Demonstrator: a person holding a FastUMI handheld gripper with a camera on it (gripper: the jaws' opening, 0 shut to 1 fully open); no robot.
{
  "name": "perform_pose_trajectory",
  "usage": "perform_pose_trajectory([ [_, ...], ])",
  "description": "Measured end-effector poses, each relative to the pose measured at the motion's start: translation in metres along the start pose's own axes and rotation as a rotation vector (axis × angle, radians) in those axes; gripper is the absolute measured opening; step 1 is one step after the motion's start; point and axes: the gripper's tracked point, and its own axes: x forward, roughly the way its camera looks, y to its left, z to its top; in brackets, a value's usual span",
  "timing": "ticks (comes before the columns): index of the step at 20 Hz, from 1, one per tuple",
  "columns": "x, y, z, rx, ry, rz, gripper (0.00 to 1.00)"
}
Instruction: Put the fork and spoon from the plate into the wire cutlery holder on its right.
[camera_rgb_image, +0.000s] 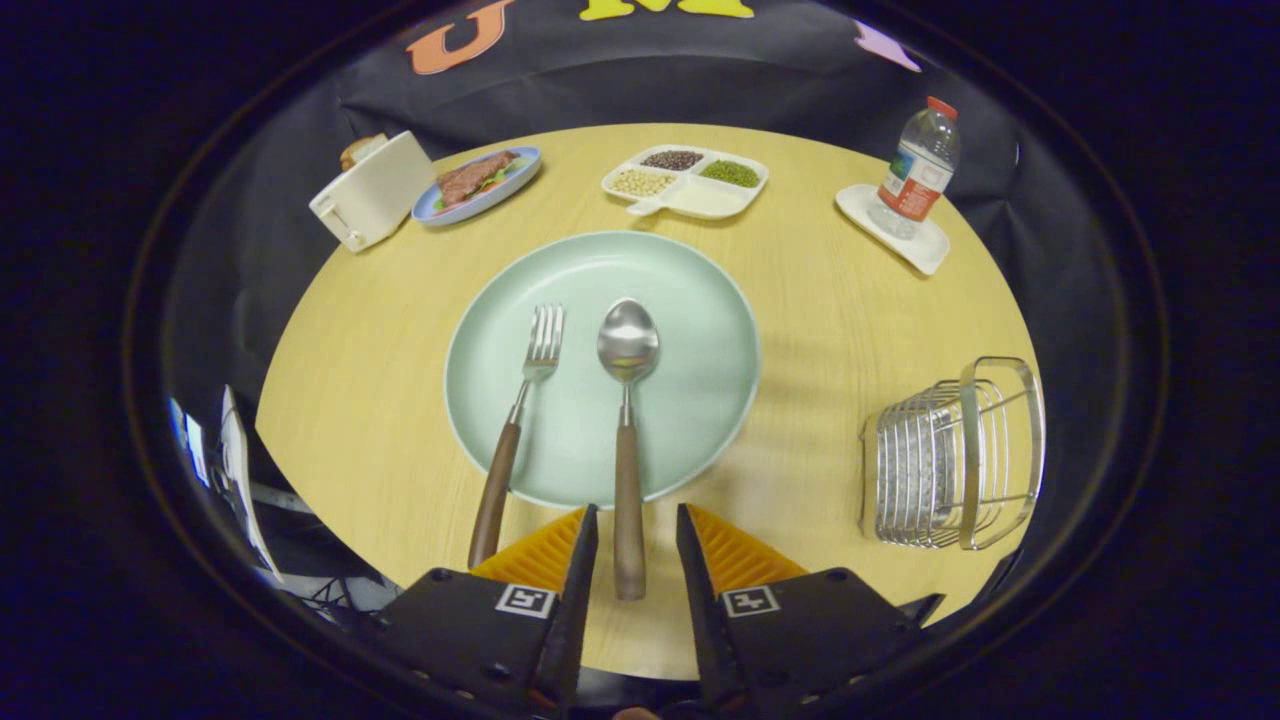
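Round and pale wood, the desk (400, 380) carries a green plate (690, 330) with the fork (518, 420) and spoon (627, 400) lying side by side, handles overhanging its near rim. The tongs (637, 540) stand parted, the spoon's handle end between the fingers, untouched. Well to the right sits the wire cutlery holder (950, 455), its far side cut off.

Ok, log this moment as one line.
tool open, spoon handle between fingers, ungripped | fork left of spoon, both on plate | holder right of plate | step: grasp spoon pending
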Motion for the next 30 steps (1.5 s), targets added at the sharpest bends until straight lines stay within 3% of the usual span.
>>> perform_pose_trajectory([
  [3,0.002,0.003,-0.002,-0.005,0.003,0.003,0.13],
  [5,-0.002,0.001,0.0,-0.017,-0.011,0.007,0.11],
  [6,-0.002,0.001,-0.001,-0.01,-0.017,0.015,0.04],
  [8,-0.005,0.002,-0.002,0.018,-0.022,0.052,0.0],
  [14,-0.033,-0.002,0.002,0.039,-0.057,0.093,0.0],
  [20,-0.091,-0.013,0.005,0.056,-0.109,0.147,0.0],
  [26,-0.166,-0.075,0.011,0.09,-0.2,0.085,0.0],
  [30,-0.191,-0.119,0.001,0.119,-0.208,0.031,0.0],
])
